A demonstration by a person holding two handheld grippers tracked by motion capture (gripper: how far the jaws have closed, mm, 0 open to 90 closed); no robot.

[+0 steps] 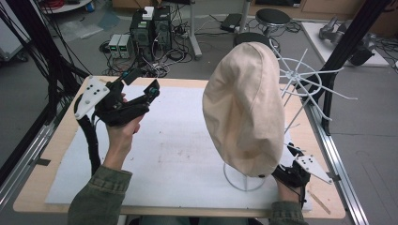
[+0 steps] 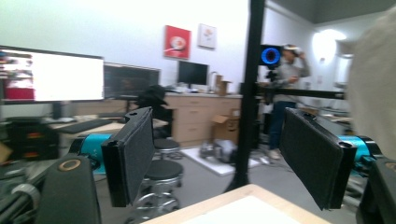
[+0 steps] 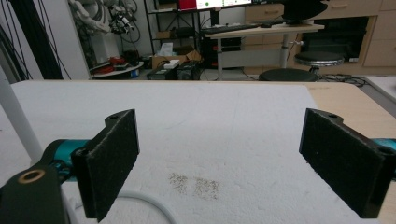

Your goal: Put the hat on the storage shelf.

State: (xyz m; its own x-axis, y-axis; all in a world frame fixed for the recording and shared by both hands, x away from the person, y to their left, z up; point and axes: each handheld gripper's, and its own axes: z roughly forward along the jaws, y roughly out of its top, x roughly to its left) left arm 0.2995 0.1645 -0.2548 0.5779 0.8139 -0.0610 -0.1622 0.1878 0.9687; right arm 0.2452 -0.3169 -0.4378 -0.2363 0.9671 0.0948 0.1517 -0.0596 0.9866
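A beige cloth hat (image 1: 244, 108) hangs on a white wire stand whose ring base (image 1: 244, 183) rests on the white mat (image 1: 173, 140). My left gripper (image 1: 142, 82) is held above the mat's far left corner, well left of the hat. It points toward the back, with the jaws open and nothing between them (image 2: 219, 140). The hat's edge (image 2: 373, 79) shows at the right of the left gripper view. My right gripper (image 1: 287, 165) sits low at the near right, beside the stand's base and partly hidden by the hat. Its jaws are open over bare mat (image 3: 219, 135).
A second white wire rack (image 1: 300, 77) with spread spokes stands at the table's far right edge. Black frame posts (image 1: 349, 42) rise at the table's sides. Computers (image 1: 150, 30) and stools (image 1: 272, 18) stand on the floor behind. The wooden table (image 1: 61, 145) borders the mat.
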